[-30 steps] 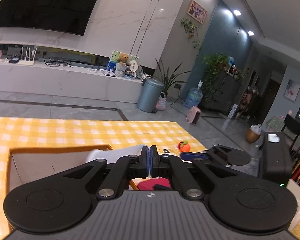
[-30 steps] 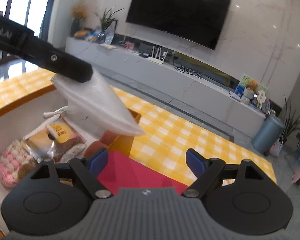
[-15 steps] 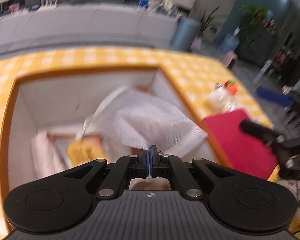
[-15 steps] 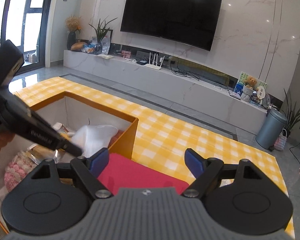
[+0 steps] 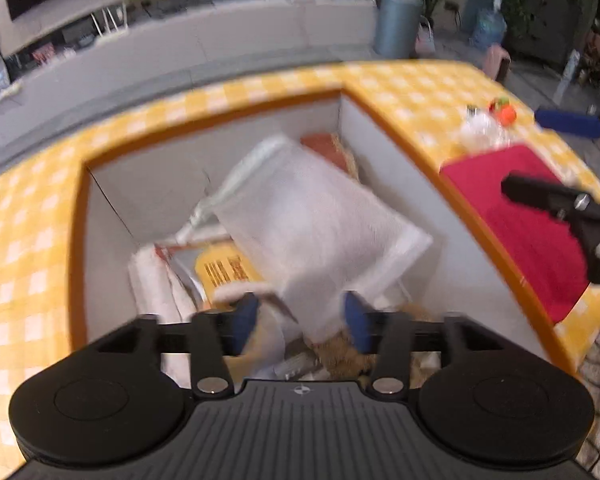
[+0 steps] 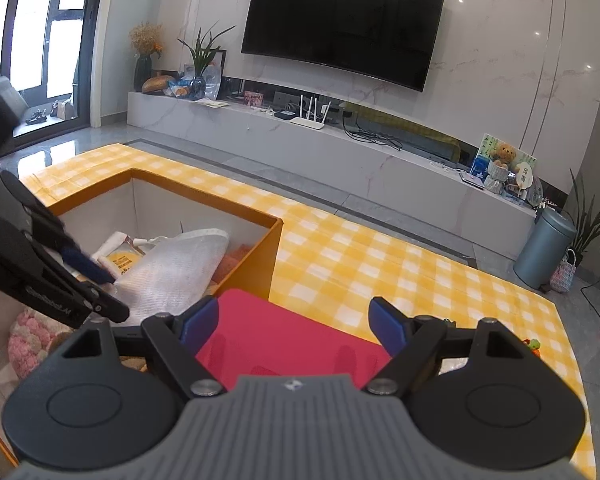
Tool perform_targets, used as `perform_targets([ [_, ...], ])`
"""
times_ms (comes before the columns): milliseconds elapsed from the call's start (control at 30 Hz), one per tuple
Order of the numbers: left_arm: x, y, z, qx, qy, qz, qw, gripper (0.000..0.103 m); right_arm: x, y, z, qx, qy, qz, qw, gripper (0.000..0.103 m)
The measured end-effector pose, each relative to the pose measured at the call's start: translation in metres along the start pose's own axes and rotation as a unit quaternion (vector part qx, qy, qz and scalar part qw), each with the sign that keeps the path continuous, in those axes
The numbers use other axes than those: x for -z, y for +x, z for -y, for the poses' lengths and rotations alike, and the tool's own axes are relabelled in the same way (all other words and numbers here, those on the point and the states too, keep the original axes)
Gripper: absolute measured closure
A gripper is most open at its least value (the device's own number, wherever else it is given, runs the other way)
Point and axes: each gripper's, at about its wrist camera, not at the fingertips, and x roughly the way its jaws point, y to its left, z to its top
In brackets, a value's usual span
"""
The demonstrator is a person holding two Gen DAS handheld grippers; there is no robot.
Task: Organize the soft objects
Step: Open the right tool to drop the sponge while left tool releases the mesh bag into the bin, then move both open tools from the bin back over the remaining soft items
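Observation:
An orange-rimmed box [image 5: 404, 136] sits on the yellow checked tablecloth. A white mesh bag [image 5: 320, 228] lies inside it, on top of a yellow packet [image 5: 224, 272] and other soft items. My left gripper [image 5: 302, 320] is open just above the box, with the bag's near corner between its blue pads, not pinched. In the right wrist view the bag [image 6: 180, 268] lies in the box [image 6: 260, 220], beside a pink knitted item [image 6: 28, 340]. My right gripper [image 6: 296, 324] is open and empty over a red cloth [image 6: 284, 340].
A small orange toy [image 5: 504, 110] and a clear bottle [image 5: 480, 128] lie on the cloth past the red cloth [image 5: 528, 224]. A grey bin [image 6: 548, 248] and a TV bench [image 6: 340, 140] stand beyond the table.
My left gripper has opened and let go of the white mesh bag, which now lies in the box. The right gripper has stayed open over the red cloth.

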Motion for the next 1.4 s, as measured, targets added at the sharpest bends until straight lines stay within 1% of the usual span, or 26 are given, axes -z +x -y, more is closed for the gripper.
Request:
perform_targets([
  [67,-0.001,-0.011,0.001,-0.007,-0.005,0.033,0.9994,0.026,0.0,-0.001,0.001,-0.002,0.002,0.003,1.0,0.023],
  [133,-0.002,-0.022,0.003,-0.019,-0.014,0.063,0.9978,0.018,0.0,-0.002,0.002,-0.002,0.004,0.005,1.0,0.023],
  [333,-0.007,-0.04,0.005,-0.032,-0.061,0.113,0.9912,0.016,0.0,-0.006,0.005,-0.001,0.011,0.012,1.0,0.021],
  [467,-0.014,-0.051,0.008,-0.057,-0.088,0.142,0.9844,0.014,-0.001,-0.011,0.008,0.001,0.019,0.021,1.0,0.016],
  [533,-0.014,-0.058,0.007,-0.065,-0.105,0.151,0.9808,0.014,-0.002,-0.013,0.011,0.002,0.024,0.026,0.999,0.016],
  [633,-0.014,-0.072,0.011,-0.077,-0.134,0.17,0.9732,0.014,-0.003,-0.018,0.017,0.007,0.035,0.034,0.999,0.013],
  [800,-0.014,-0.092,0.031,-0.088,-0.116,0.203,0.9682,0.014,-0.008,-0.032,0.032,0.016,0.051,0.053,0.997,0.01],
  [933,-0.013,-0.101,0.052,-0.11,-0.11,0.209,0.9656,0.014,-0.009,-0.052,0.05,0.035,0.068,0.074,0.994,0.007],
  [1033,-0.015,-0.105,0.069,-0.123,-0.094,0.212,0.9648,0.014,-0.008,-0.068,0.067,0.058,0.076,0.089,0.992,0.006],
  [1133,-0.016,-0.105,0.089,-0.15,-0.089,0.224,0.9589,0.014,-0.004,-0.084,0.086,0.09,0.094,0.1,0.986,0.005],
  [1167,-0.018,-0.105,0.097,-0.154,-0.083,0.227,0.9581,0.014,-0.002,-0.089,0.092,0.098,0.097,0.103,0.985,0.004],
  [1200,-0.02,-0.106,0.105,-0.153,-0.074,0.227,0.9589,0.014,0.0,-0.095,0.097,0.106,0.099,0.106,0.984,0.004],
  [1267,-0.022,-0.106,0.119,-0.138,-0.059,0.227,0.9622,0.014,0.005,-0.105,0.108,0.121,0.106,0.112,0.981,0.004],
  [1400,-0.027,-0.098,0.146,-0.108,-0.053,0.224,0.9671,0.014,0.017,-0.117,0.13,0.159,0.124,0.111,0.973,0.003],
])
